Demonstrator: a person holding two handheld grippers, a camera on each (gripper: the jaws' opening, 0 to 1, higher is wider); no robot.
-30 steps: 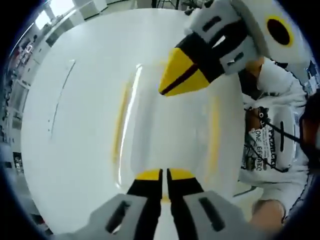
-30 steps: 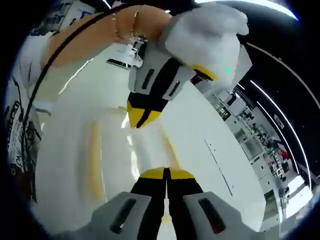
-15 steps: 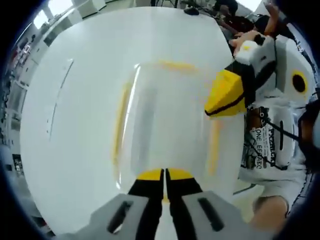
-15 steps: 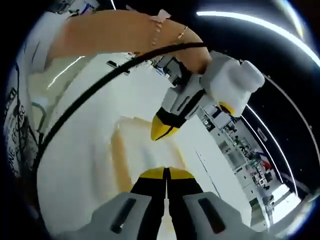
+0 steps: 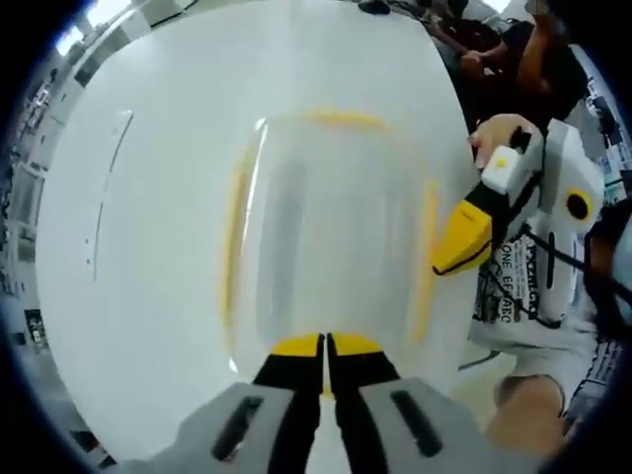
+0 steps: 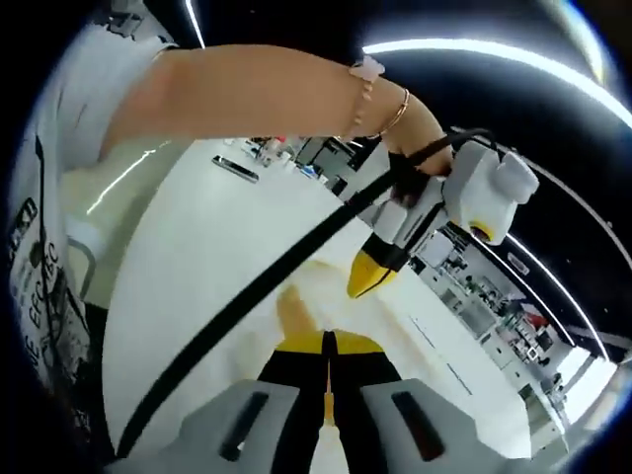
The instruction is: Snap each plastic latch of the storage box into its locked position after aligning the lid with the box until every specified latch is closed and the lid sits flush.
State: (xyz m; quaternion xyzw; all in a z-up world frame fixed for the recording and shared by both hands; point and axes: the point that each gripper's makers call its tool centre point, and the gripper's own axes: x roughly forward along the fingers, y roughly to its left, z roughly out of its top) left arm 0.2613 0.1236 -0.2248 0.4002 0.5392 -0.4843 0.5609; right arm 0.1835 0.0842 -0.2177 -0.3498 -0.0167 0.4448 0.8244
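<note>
Storage box: the clear storage box (image 5: 326,237) sits on the white surface (image 5: 148,197), seen from above in the left gripper view; in the right gripper view it (image 6: 326,296) is a pale shape low in the picture.

Lid: the translucent lid (image 5: 336,197) lies on top of the box, with yellow trim along its left, far and right edges. Whether it sits fully flush I cannot tell; the picture is too soft.

Latches: the yellow strips along the sides (image 5: 235,237) may be the latches, but their position is not clear enough to call locked or unlocked.

Left tool: the left tool (image 5: 325,348) rests at the near edge of the lid, its yellow-tipped black jaws pressed together with nothing between them. In the right gripper view it (image 6: 370,281) hangs over the far part of the box, held by a bare arm (image 6: 257,94) with a bracelet at the wrist, a black cable (image 6: 257,296) trailing from it.

Right tool: the right tool (image 6: 327,346) has its jaws closed on nothing, tips together. In the left gripper view it (image 5: 456,247) sits just off the right side of the box, yellow tip pointing down toward the edge.

Person: a white printed shirt (image 5: 513,296) shows beside the right side of the surface.

Room: shelves and ceiling lights (image 6: 474,49) show behind.
</note>
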